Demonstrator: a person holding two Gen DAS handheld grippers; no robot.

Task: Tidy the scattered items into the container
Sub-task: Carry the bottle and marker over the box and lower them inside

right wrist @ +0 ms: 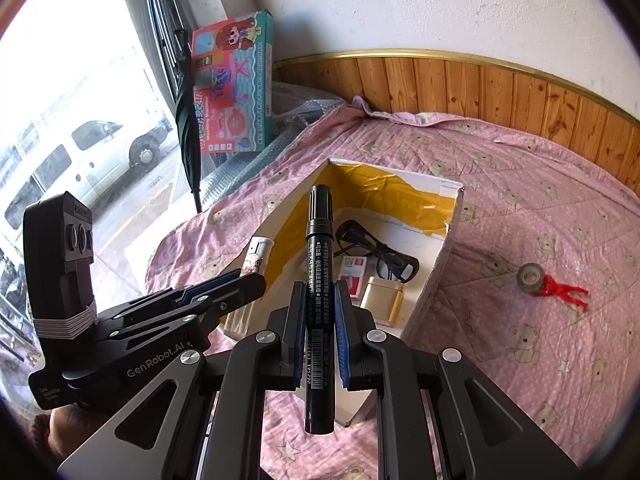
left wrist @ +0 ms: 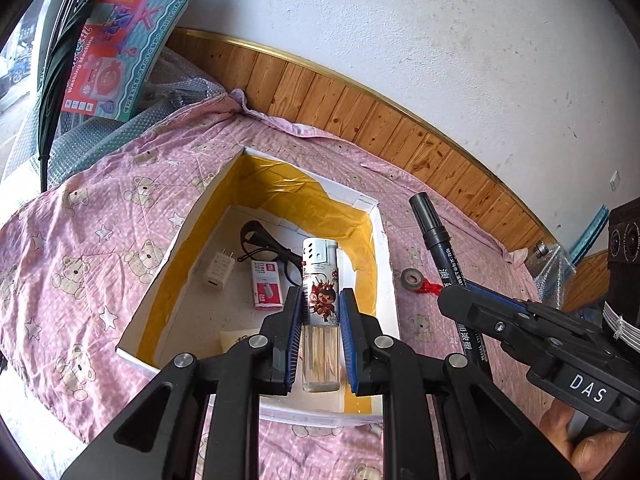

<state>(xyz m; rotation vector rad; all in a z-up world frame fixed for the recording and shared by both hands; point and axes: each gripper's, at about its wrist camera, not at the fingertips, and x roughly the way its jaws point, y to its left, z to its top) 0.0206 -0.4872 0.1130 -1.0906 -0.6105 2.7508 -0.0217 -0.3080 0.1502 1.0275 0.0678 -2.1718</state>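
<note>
Both tools are loaded over the box [left wrist: 384, 264], which sits on the pink bear-print sheet of the bed [right wrist: 540, 208], near its middle. The left hand-held gripper [left wrist: 320, 316] is clamped on a lighter [left wrist: 320, 280] with a clear fuel tank, standing upright between the blue pads above the near end of the box. The right hand-held gripper [right wrist: 319, 320] pinches a black marker [right wrist: 319, 280] along its barrel, cap pointing away, poised over the box's near edge.

Inside the box already lie a white plug adapter [left wrist: 218, 270], a small red-and-white packet [left wrist: 266, 286], a pair of dark glasses [right wrist: 380, 256] and a gold-coloured case [right wrist: 382, 298], so a good share of the tidying looks done. The lighter and marker are not yet released; each seems to need only lowering and letting go.

Still out on the sheet, well to the right of the box, a grey roll of tape [right wrist: 530, 276] touches a little red figure [right wrist: 564, 292]. Those two appear to be what is left to collect.
</note>
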